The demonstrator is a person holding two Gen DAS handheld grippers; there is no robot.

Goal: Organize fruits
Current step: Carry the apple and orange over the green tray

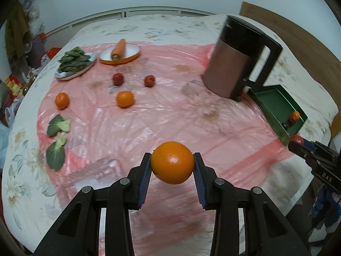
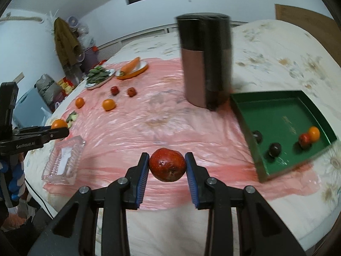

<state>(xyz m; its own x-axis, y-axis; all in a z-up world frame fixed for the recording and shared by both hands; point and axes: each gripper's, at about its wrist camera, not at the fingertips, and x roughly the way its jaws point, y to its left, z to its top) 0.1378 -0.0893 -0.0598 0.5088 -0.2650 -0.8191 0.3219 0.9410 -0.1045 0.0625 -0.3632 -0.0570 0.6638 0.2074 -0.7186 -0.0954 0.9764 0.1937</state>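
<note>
My left gripper (image 1: 172,163) is shut on an orange (image 1: 172,162), held above the pink sheet. My right gripper (image 2: 166,164) is shut on a red fruit (image 2: 166,164), also lifted off the sheet. A green tray (image 2: 279,115) lies to the right and holds two dark fruits (image 2: 275,149), a red fruit (image 2: 304,139) and an orange (image 2: 314,133). Two oranges (image 1: 125,98) (image 1: 62,100) and two red fruits (image 1: 118,79) (image 1: 149,80) still lie on the sheet. The right gripper (image 1: 298,145) shows at the right edge of the left wrist view, beside the tray (image 1: 275,104).
A tall copper and black kettle (image 1: 230,64) stands just left of the tray. At the back sit a plate of green leaves (image 1: 74,64) and an orange dish with a carrot (image 1: 119,50). Bok choy pieces (image 1: 57,140) lie at the left. A clear glass dish (image 2: 64,160) sits near the front.
</note>
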